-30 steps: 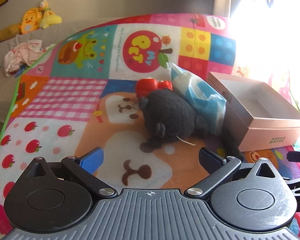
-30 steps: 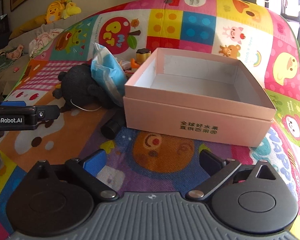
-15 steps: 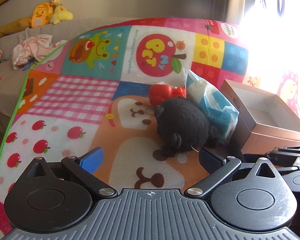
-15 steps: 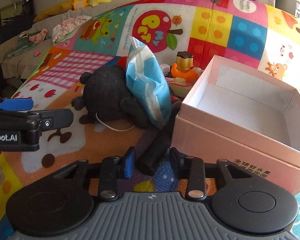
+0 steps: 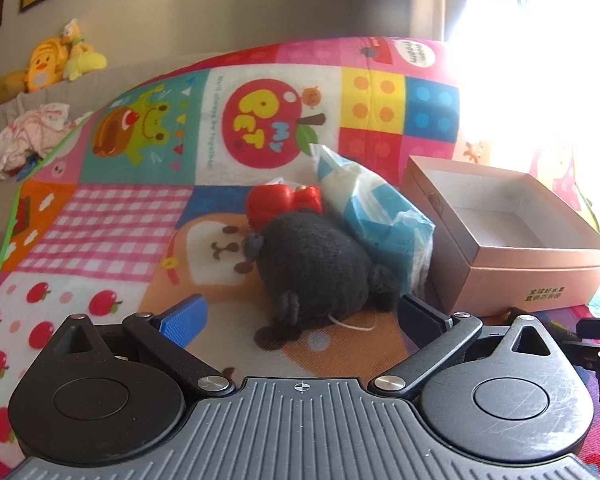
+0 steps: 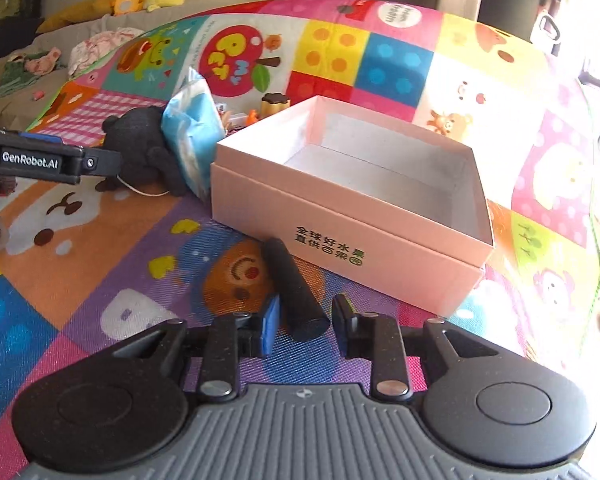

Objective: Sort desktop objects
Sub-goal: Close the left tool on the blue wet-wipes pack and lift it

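My right gripper [image 6: 306, 324] sits low over the mat in front of the open pink box [image 6: 340, 216]. A black cylinder [image 6: 290, 280] lies between its jaws, which are opening; a thin gap shows at each pad. My left gripper [image 5: 300, 316] is open and empty, just short of the black plush toy [image 5: 316, 268]. A blue tissue pack [image 5: 380, 208] leans between the plush and the pink box [image 5: 520, 280]. A red toy [image 5: 276, 200] lies behind the plush. In the right wrist view the left gripper's finger [image 6: 100, 162] reaches in toward the plush [image 6: 140, 144].
A colourful play mat [image 6: 100, 260] covers the surface. Small items, among them a gold-capped bottle [image 6: 276, 104], sit behind the box's far left corner. Stuffed toys [image 5: 60, 60] and crumpled clothes [image 5: 32, 136] lie on a sofa beyond the mat.
The right gripper closed around the black cylinder beside the box's left wall and drew it round to the box's front; its jaws now stand slightly wider. The left gripper shifted a little sideways.
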